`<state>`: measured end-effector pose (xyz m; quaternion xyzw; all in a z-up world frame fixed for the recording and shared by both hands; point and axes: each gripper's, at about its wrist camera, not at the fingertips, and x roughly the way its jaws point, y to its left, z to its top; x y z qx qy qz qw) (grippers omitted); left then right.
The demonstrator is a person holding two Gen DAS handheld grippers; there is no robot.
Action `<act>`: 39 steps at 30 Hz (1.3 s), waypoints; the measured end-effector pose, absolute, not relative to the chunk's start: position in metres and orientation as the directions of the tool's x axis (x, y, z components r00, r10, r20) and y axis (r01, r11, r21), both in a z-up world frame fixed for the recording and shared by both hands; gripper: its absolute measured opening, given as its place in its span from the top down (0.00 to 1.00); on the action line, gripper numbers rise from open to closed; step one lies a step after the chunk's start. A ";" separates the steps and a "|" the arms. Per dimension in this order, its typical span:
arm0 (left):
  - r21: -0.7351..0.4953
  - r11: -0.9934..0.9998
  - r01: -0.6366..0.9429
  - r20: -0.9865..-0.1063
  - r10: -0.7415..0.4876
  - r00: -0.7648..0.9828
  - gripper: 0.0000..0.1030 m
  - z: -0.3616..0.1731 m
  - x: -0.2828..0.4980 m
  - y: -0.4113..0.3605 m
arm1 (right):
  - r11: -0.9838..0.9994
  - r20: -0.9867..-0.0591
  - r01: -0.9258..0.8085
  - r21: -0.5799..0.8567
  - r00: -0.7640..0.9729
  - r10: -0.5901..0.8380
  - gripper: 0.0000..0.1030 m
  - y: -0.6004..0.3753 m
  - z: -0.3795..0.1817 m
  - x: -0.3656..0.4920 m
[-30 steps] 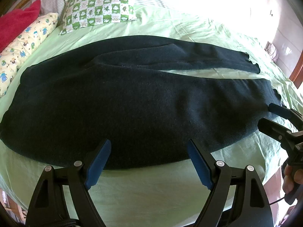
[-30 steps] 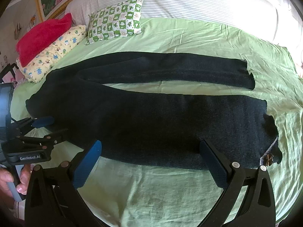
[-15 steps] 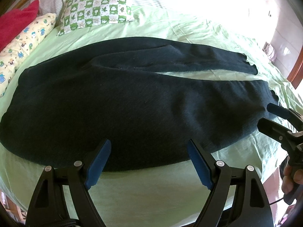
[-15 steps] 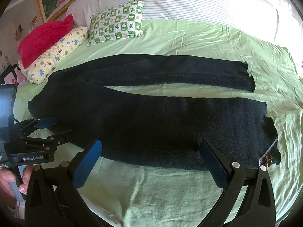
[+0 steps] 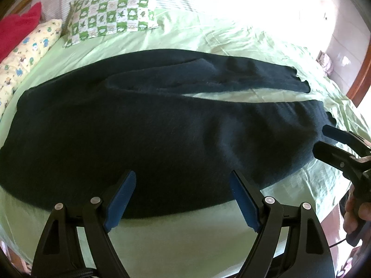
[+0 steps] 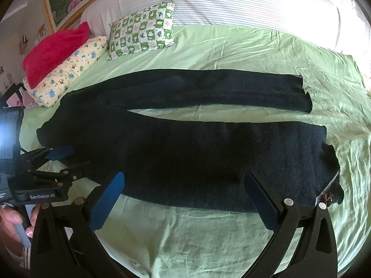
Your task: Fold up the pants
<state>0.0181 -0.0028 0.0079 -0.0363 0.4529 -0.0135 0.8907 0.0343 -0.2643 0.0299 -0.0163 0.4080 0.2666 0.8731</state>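
Note:
Dark navy pants [image 5: 150, 125] [image 6: 197, 153] lie spread flat across a light green bed sheet [image 5: 176, 236] [image 6: 208, 238], waist to the left, both legs running right with a strip of sheet between them. My left gripper [image 5: 183, 199] hangs open just above the near edge of the waist part, nothing between its blue pads. My right gripper [image 6: 185, 199] is open over the near leg's lower edge, also empty. Each gripper shows in the other's view: the right gripper [image 5: 324, 141] near the leg cuff, the left gripper [image 6: 67, 162] by the waistband.
A green-and-white checked pillow [image 6: 143, 30], a yellow printed pillow [image 6: 67, 71] and a red cushion [image 6: 55, 51] sit at the head of the bed, with a striped white cover [image 6: 231, 2] behind. A hand [image 6: 11, 229] holds the left gripper's handle. The bed's near edge runs just below my grippers.
Both grippers have edged slightly forward and lower toward the pants' near edge; the pants lie as before and both grippers stay open.

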 end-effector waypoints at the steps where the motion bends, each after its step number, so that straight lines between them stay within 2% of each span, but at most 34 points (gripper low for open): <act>1: -0.077 0.997 0.002 -0.805 -0.064 0.590 0.19 0.010 0.022 -0.002 | 0.856 -0.719 -0.480 0.192 0.525 0.456 0.00 -0.265 0.031 0.036; 17: -0.079 0.995 0.064 -0.794 -0.101 0.599 0.19 0.041 0.115 0.025 | 0.886 -0.698 -0.403 0.227 0.568 0.437 0.00 -0.309 0.054 0.131; 24: -0.043 0.991 0.124 -0.802 -0.108 0.588 0.19 0.046 0.155 0.019 | 0.899 -0.697 -0.378 0.220 0.584 0.416 0.00 -0.329 0.057 0.181; 37: 0.034 0.953 0.302 -0.827 -0.143 0.543 0.19 0.051 0.247 0.008 | 0.906 -0.751 -0.361 0.222 0.530 0.395 0.00 -0.356 0.038 0.267; 39: 0.029 0.934 0.355 -0.844 -0.168 0.509 0.19 0.044 0.263 0.007 | 0.906 -0.765 -0.360 0.222 0.512 0.391 0.03 -0.358 0.033 0.280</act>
